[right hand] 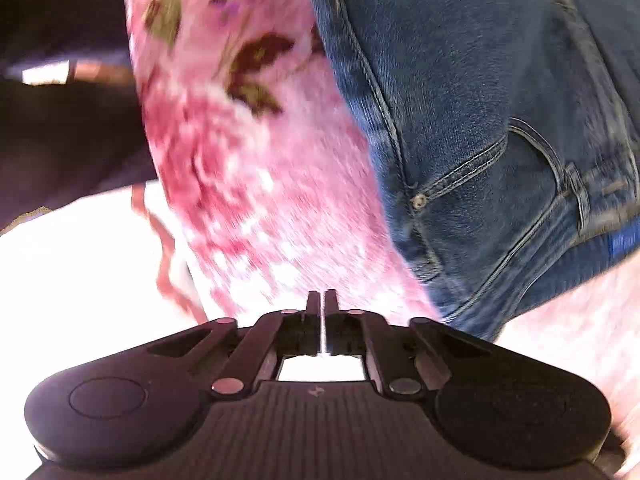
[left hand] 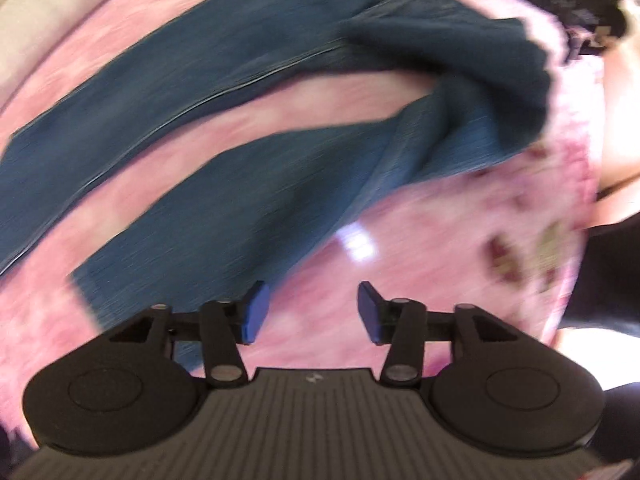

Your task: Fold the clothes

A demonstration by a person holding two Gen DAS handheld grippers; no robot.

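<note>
A pair of blue jeans [left hand: 248, 128] lies spread on a pink floral blanket [left hand: 328, 320], both legs running to the left and the waist bunched at the upper right. My left gripper [left hand: 310, 312] is open and empty, hovering just off the nearer leg's edge. In the right wrist view the jeans' waist and pocket [right hand: 500, 128] fill the upper right. My right gripper [right hand: 322, 304] is shut with nothing seen between its fingers, over the blanket [right hand: 248, 200] just left of the jeans. Both views are motion-blurred.
The blanket's edge drops off at the left of the right wrist view, with bright white floor [right hand: 80, 272] and dark shapes [right hand: 60, 140] beyond. A beige surface [left hand: 36, 4] shows at the upper left of the left wrist view.
</note>
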